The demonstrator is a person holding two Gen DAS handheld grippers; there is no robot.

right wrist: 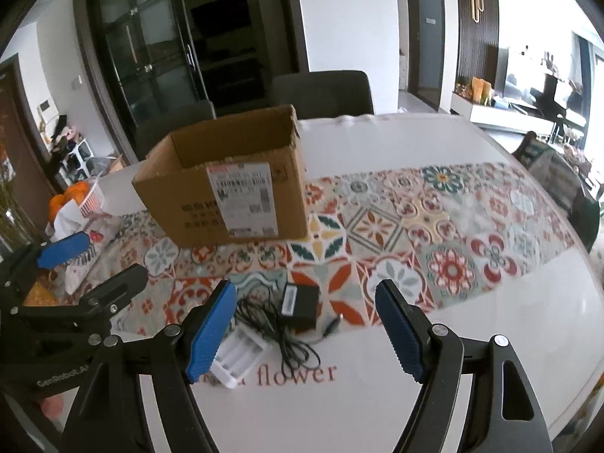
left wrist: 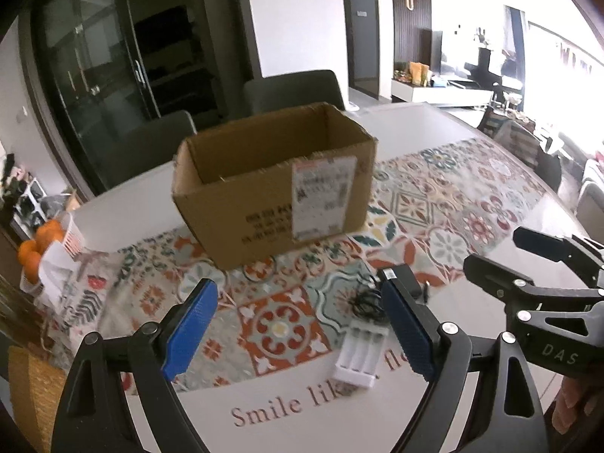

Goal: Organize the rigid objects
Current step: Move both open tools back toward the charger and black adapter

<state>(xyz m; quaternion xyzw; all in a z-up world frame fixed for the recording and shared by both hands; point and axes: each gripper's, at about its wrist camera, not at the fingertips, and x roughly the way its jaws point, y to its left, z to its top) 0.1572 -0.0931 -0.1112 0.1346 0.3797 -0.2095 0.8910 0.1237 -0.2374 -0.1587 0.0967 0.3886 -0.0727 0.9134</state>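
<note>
On the near table edge, before the far cardboard box (right wrist: 226, 185), lie a light, stiff white battery holder (right wrist: 238, 358) and black adapter (right wrist: 300, 304) with loose cord. I hold the left gripper (left wrist: 298, 328) and right gripper (right wrist: 305, 328) with fingers apart, empty; I would pinch the adapter's hard body, not its cord.

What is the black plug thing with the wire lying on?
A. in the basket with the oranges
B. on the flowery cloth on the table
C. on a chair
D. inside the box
B: the black adapter lies on the patterned cloth, in front of the cardboard box, not in it.
</note>
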